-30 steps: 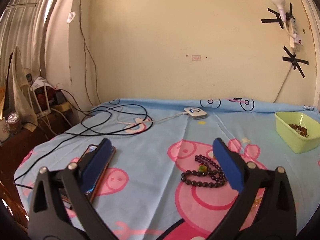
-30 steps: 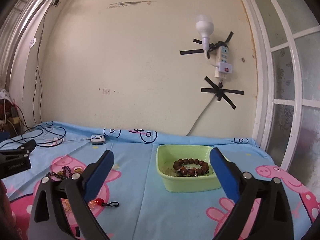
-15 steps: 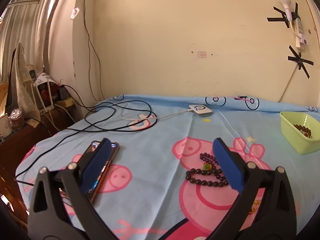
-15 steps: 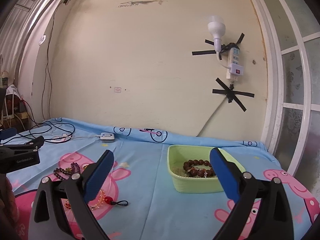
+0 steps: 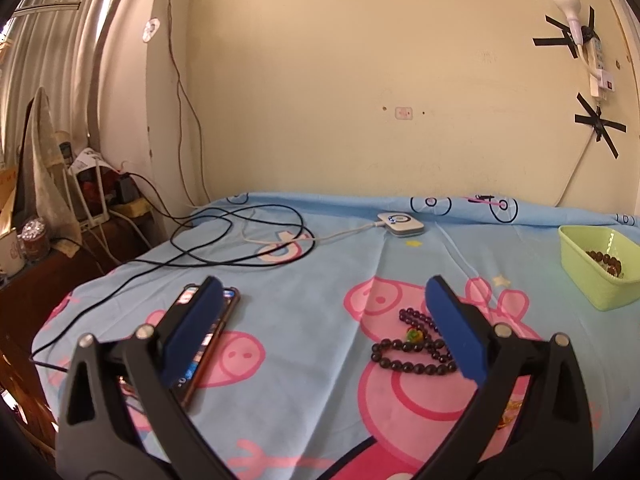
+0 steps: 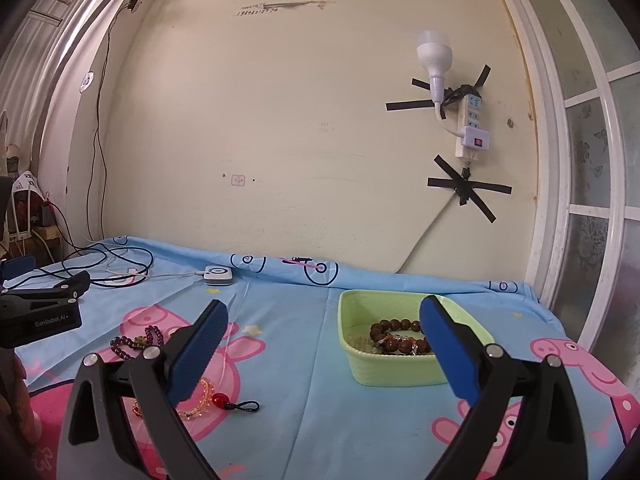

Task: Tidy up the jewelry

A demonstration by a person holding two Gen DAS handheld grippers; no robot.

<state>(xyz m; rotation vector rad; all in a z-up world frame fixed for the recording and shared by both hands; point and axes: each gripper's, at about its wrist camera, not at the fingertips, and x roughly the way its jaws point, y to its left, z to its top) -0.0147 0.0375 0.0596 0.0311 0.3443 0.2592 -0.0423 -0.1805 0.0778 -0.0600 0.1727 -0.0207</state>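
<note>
On the bed, in the left wrist view, the left gripper is held with its jaws wide apart and nothing between them. A dark bead string lies on the sheet close to the right finger, not touched. Compared with one second ago, the string and the phone under the left finger sit a little lower and nearer in the picture, and the green tub is pushed more to the right edge; the gripper is judged to be pulled slightly back and turned left.

From the right wrist view, the right gripper is also seen with jaws apart and empty. The tub with a brown bracelet inside is now farther right than before, behind the right finger. More of the sheet at the left is shown: the bead string, an amber bracelet with a red bead, and the left gripper itself.

One bracelet is already stored. It is judged that a next piece is being chosen; two pieces are not yet collected.
</note>
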